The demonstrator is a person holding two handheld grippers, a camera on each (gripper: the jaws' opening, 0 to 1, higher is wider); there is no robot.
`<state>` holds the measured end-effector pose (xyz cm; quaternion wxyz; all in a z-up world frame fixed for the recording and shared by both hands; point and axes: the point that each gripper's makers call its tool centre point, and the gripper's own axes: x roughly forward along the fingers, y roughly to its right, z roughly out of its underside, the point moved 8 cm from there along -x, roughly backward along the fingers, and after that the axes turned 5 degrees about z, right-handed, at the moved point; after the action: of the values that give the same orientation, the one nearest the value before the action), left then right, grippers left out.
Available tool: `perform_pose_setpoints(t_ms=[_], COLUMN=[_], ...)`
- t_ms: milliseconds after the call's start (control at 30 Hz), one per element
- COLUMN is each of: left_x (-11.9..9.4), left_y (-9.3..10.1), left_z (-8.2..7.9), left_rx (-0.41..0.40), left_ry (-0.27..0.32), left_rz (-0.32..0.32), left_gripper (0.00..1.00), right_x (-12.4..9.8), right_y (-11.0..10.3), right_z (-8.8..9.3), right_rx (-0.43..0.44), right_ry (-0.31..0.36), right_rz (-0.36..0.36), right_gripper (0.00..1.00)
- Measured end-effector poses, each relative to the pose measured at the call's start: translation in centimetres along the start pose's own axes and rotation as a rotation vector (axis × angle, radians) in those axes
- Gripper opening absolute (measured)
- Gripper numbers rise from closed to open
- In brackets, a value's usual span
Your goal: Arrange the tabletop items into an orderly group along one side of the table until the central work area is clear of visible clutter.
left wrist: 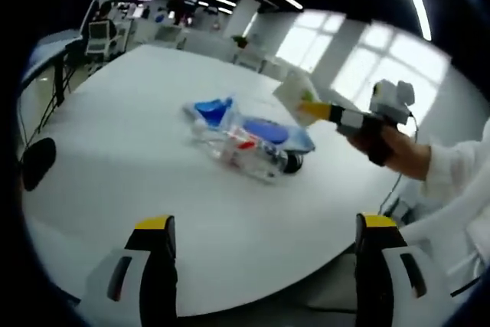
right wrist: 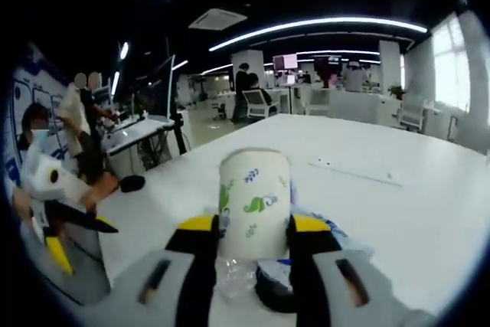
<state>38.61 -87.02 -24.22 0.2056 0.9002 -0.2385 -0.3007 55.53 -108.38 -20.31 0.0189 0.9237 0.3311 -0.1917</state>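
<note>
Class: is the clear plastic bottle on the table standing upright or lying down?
Lying down: the clear plastic bottle rests on its side on the white table, beside blue items.

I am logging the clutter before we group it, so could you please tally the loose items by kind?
Paper cup with a leaf print, held in the right gripper: 1
Clear plastic bottle lying on its side: 1
Blue and clear plastic packets: 2, as far as I can tell
Total: 4

An open-plan office: a wide white worktop (right wrist: 398, 212) in the foreground, rows of desks with monitors (left wrist: 98, 34) and office chairs (right wrist: 255, 103) at centre frame, long ceiling strip lights (right wrist: 321, 24) across the top, a ceiling air-conditioning cassette (right wrist: 218, 18), large windows (left wrist: 367, 63) at the right
</note>
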Motion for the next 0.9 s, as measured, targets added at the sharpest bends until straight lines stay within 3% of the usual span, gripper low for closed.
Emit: perform_pose_setpoints(t_ms=[267,467,900], left_x=[0.5,1.6,3.2], left_y=[0.5,1.5,3.3], left_z=[-2.3,-4.5,-6.5], left_rx=[-0.024,-0.085,-0.087], left_ry=[0.056,0.116,0.132], left_rz=[0.010,0.025,0.054], left_gripper=[0.93,0.91,0.90], right_x=[-1.6,-2.7,-3.3], right_y=[-0.4,-1.3,-2.3], right_z=[0.7,1.3,1.8], right_rx=[0.040,0.080,0.126], right_ry=[0.020,0.029,0.046], right_rz=[0.015,0.020,0.003], right_gripper=[0.34,0.34,0.35])
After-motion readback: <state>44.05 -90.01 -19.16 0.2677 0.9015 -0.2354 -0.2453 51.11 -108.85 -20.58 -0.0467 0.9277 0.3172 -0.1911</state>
